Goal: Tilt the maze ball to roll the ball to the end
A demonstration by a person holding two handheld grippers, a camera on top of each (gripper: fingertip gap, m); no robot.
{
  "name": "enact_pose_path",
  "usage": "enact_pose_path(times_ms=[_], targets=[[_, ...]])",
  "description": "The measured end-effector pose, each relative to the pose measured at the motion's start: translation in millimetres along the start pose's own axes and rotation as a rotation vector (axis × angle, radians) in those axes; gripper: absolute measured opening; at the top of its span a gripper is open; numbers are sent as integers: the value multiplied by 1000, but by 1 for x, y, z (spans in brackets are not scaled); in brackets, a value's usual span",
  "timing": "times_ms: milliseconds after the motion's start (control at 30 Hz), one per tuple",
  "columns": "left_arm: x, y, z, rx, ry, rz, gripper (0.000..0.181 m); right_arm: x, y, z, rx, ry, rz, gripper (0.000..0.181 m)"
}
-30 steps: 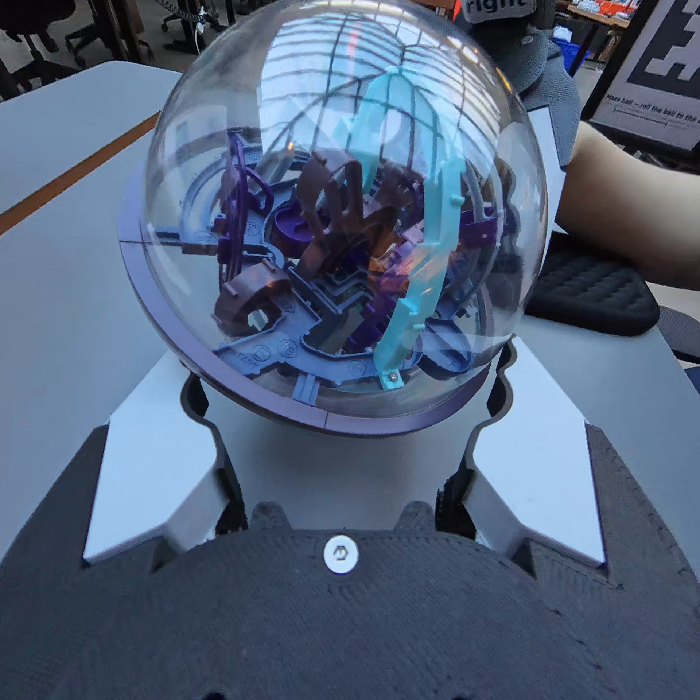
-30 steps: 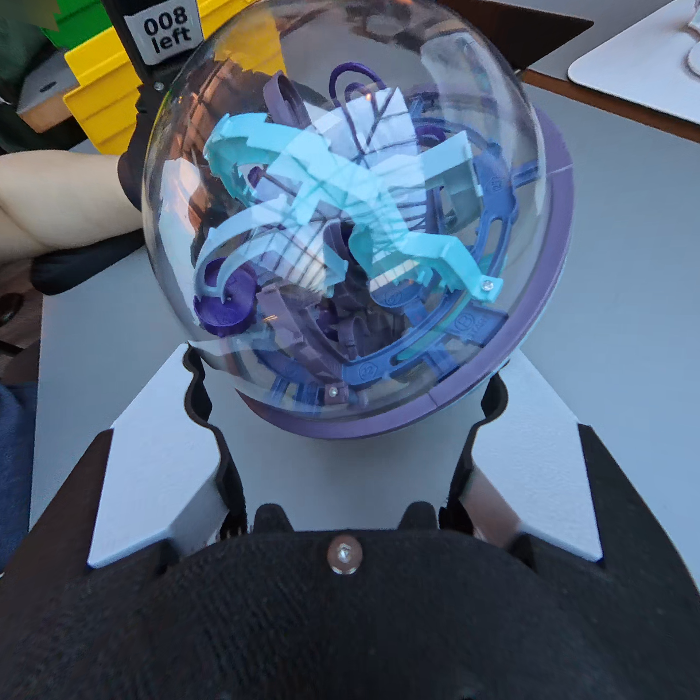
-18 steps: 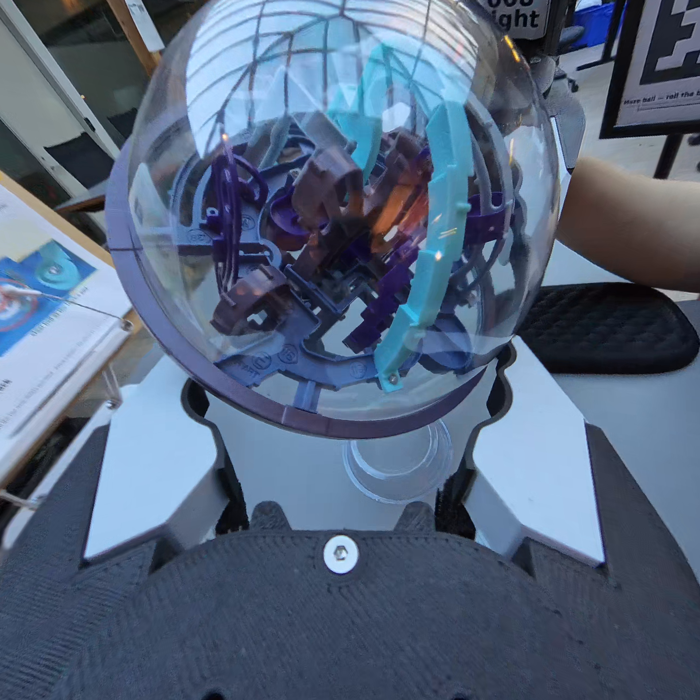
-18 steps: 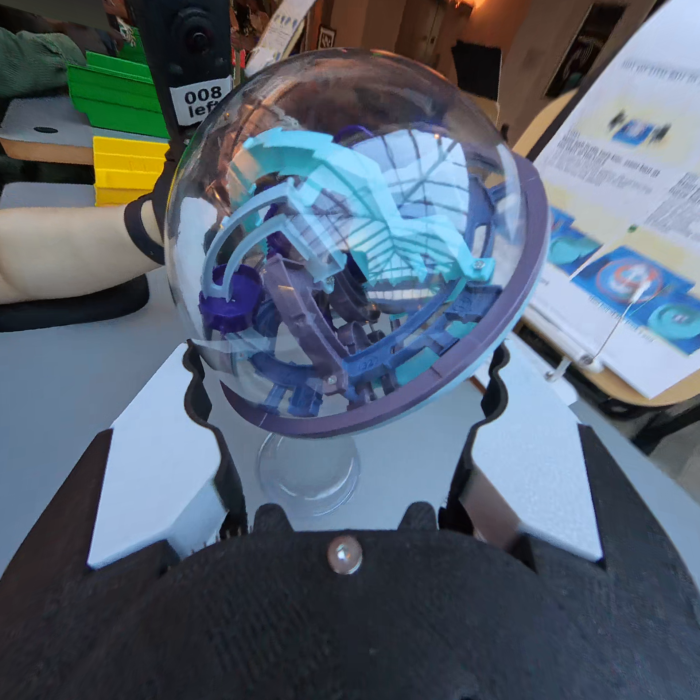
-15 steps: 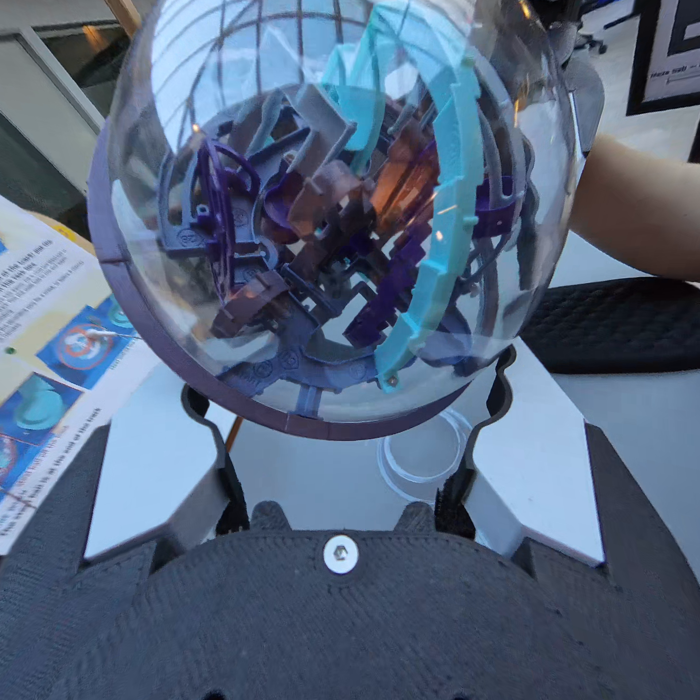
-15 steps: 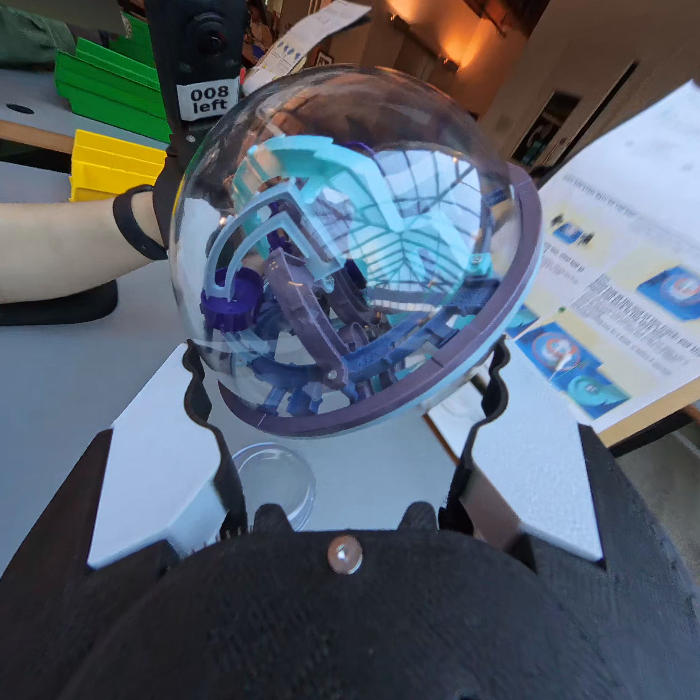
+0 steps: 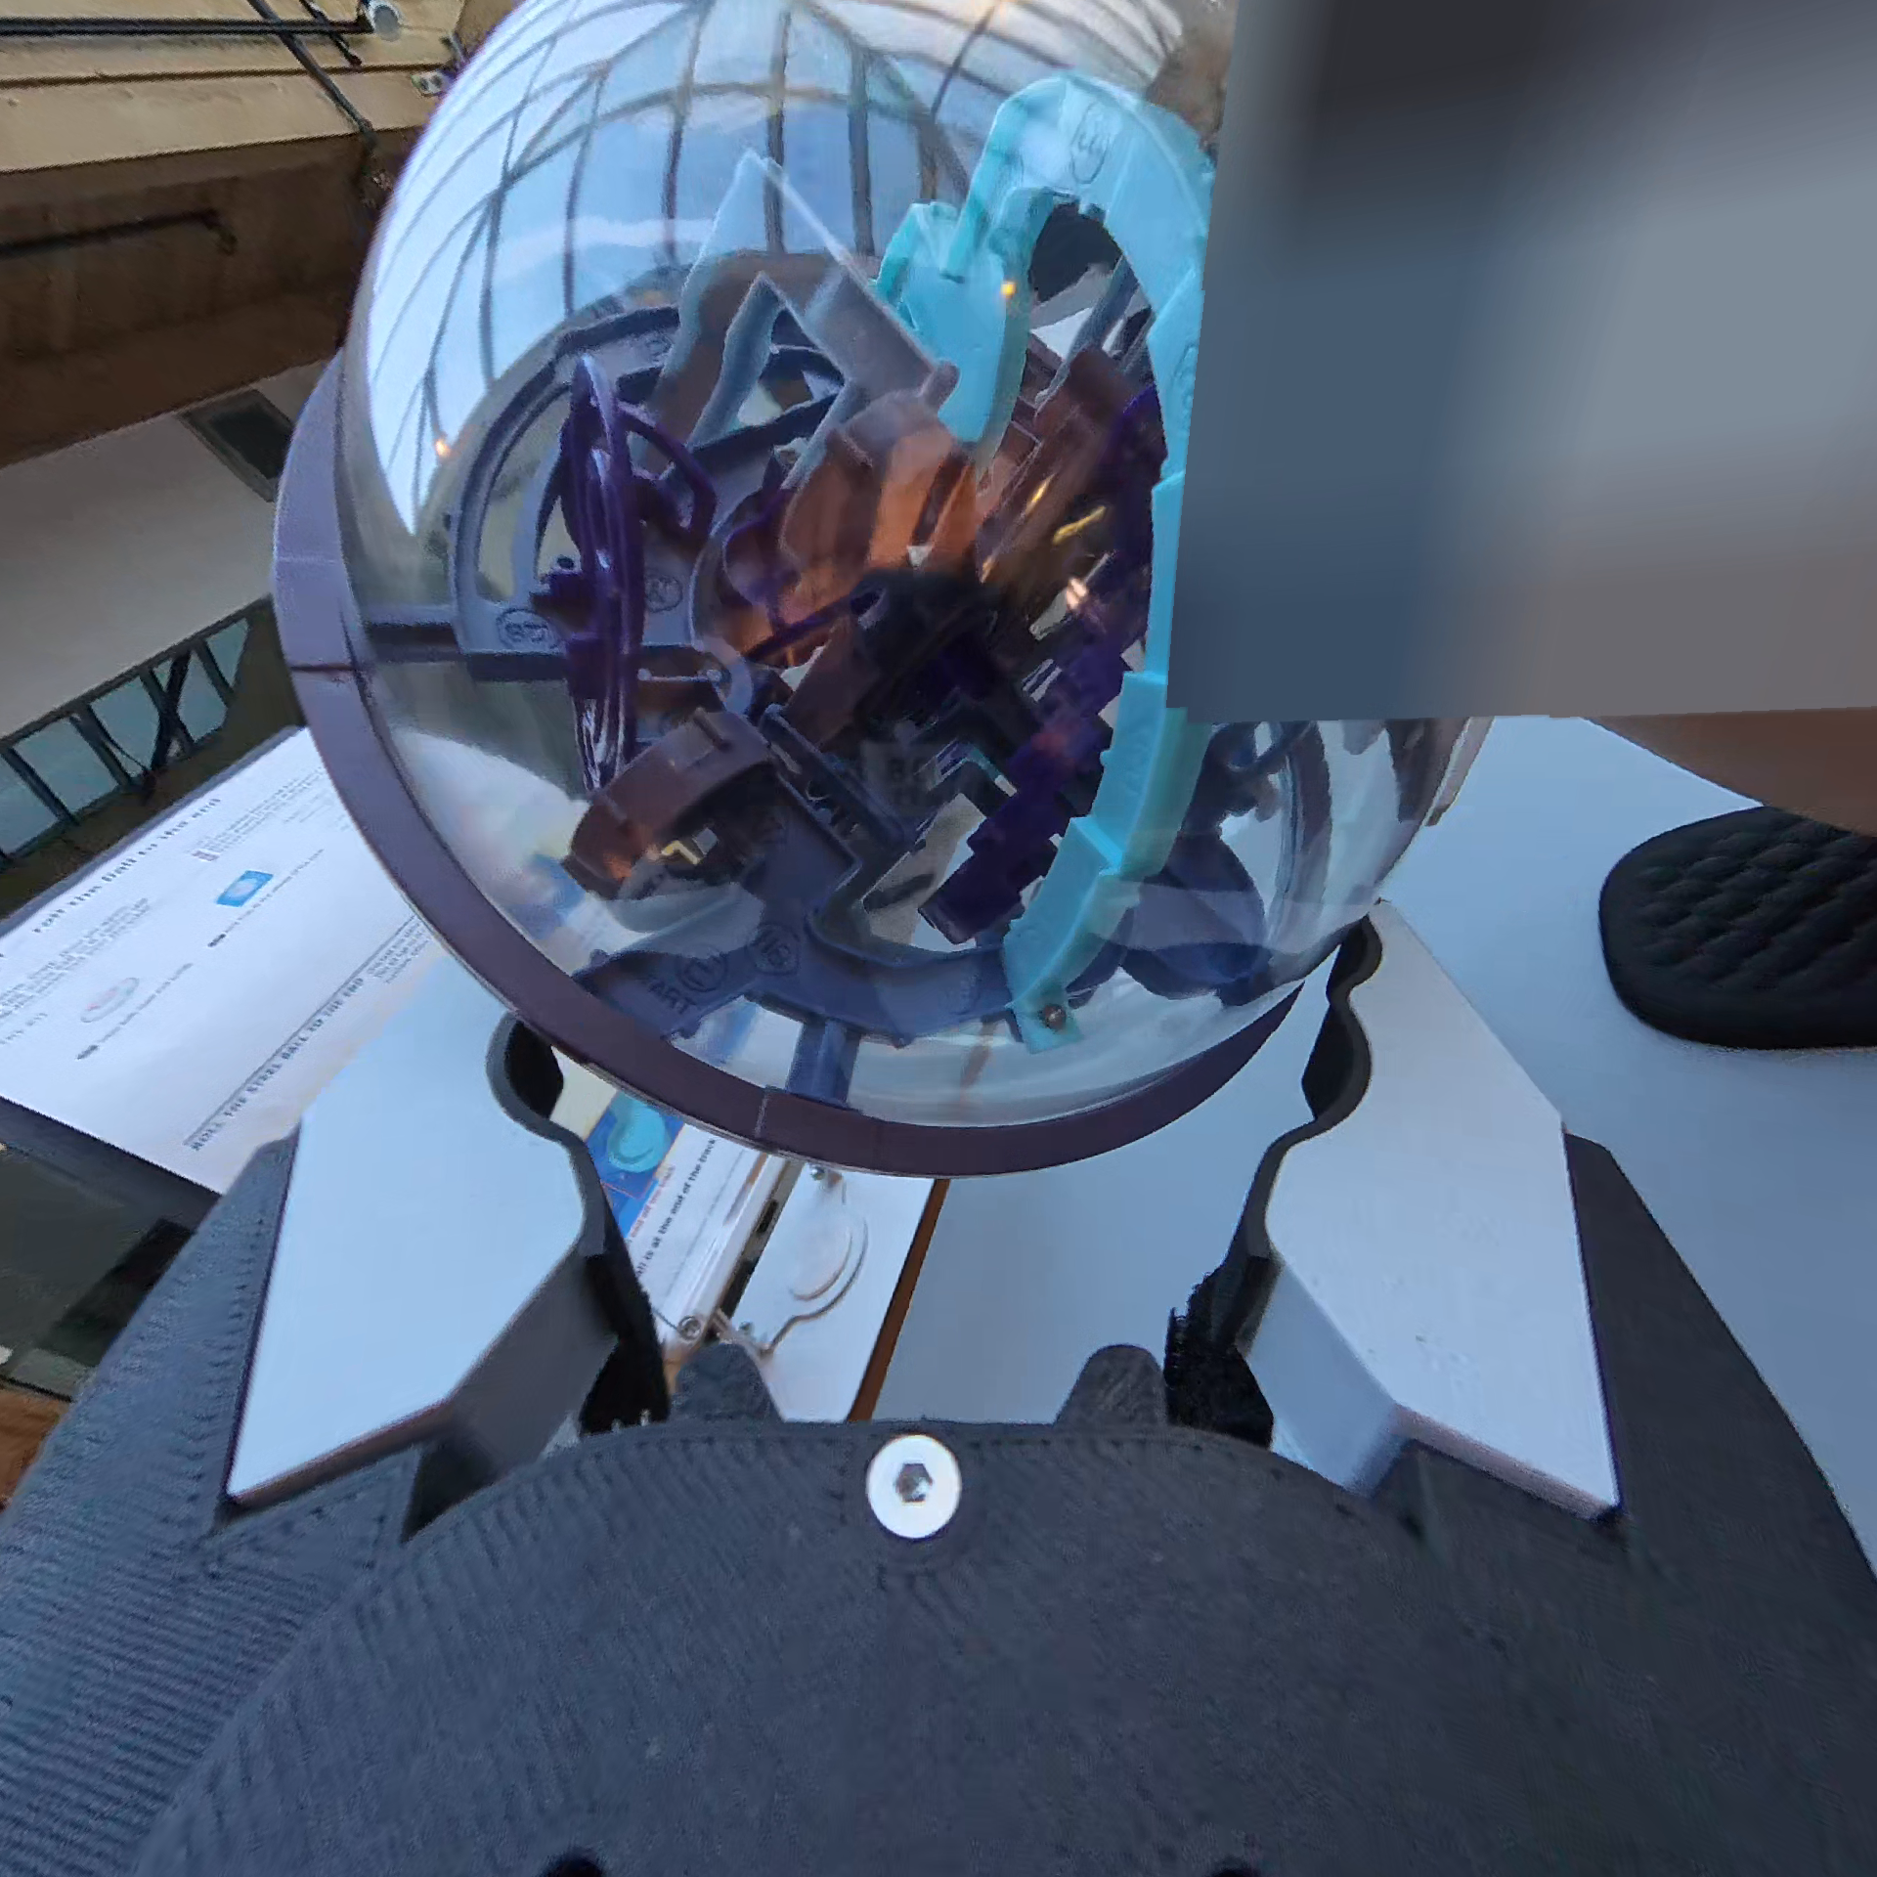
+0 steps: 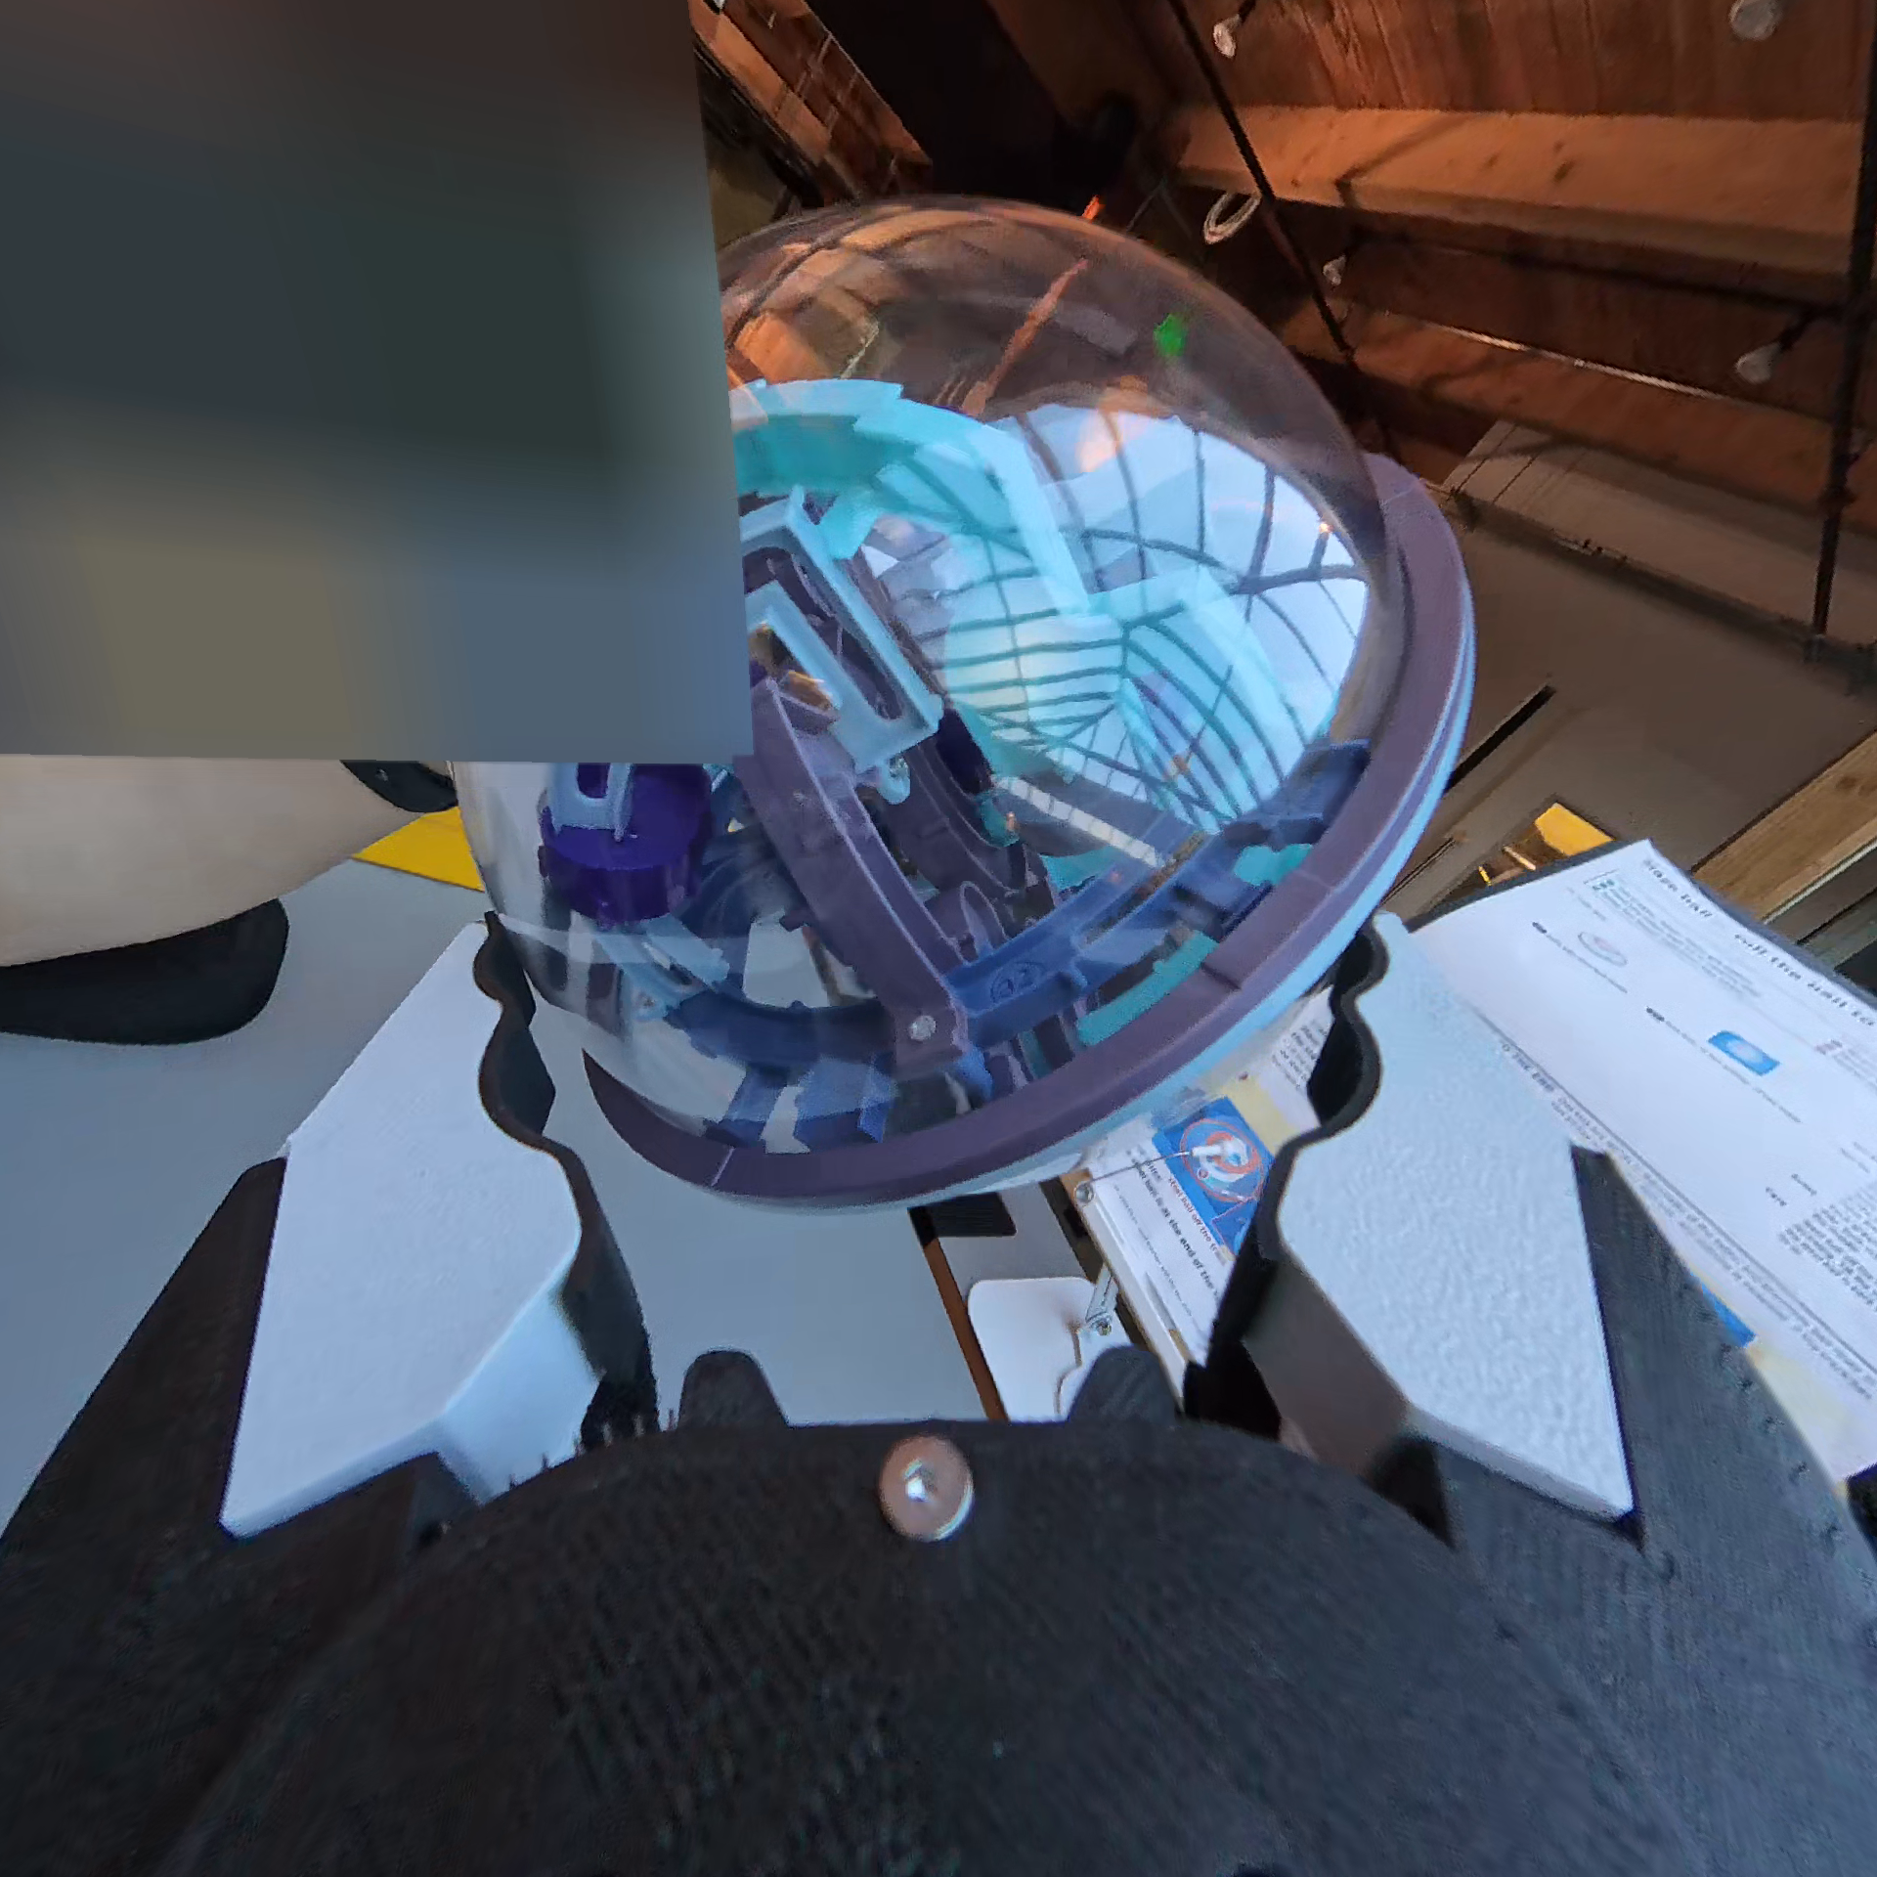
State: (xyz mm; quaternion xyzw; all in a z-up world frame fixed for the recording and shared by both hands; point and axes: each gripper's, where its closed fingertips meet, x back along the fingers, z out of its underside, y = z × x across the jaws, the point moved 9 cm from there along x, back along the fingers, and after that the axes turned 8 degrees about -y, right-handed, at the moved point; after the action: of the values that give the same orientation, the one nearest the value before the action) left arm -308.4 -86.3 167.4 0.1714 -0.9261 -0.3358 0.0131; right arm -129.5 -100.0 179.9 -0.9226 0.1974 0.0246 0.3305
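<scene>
In the left wrist view, a printed instruction sheet (image 7: pixel 193 945) stands at the left on a holder beside the grey table (image 7: pixel 1676 1066). In the middle, the maze ball (image 7: pixel 813 609), a clear sphere with a dark purple ring around it, is held up in the air above the table edge, tilted. The left gripper (image 7: pixel 929 1036) has its two white fingers (image 7: pixel 427 1219) spread wide, and their dark inner pads press on the lower sides of the sphere, so it is grasping the maze ball. Inside the sphere there are brown, purple and dark blue tracks and a turquoise arch (image 7: pixel 1107 863); I cannot find the small ball among them. At the right, a black padded rest (image 7: pixel 1757 934) lies on the table under a person's forearm (image 7: pixel 1676 762). In the right wrist view, another forearm (image 8: pixel 183 853) lies on a black pad (image 8: pixel 132 985) at the left. The right gripper (image 8: pixel 919 1046) also holds the sphere from its side, with both fingers wide apart and touching the lower shell. Further right, the same printed sheet leans behind the right finger.
</scene>
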Motion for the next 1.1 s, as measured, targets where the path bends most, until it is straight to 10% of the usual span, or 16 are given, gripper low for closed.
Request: enact_pose_path(times_ms=[1100], targets=[[-3, -29, -87, -415, 20, -40, 149, 36, 22, -62, 304, -139, 103, 155]])
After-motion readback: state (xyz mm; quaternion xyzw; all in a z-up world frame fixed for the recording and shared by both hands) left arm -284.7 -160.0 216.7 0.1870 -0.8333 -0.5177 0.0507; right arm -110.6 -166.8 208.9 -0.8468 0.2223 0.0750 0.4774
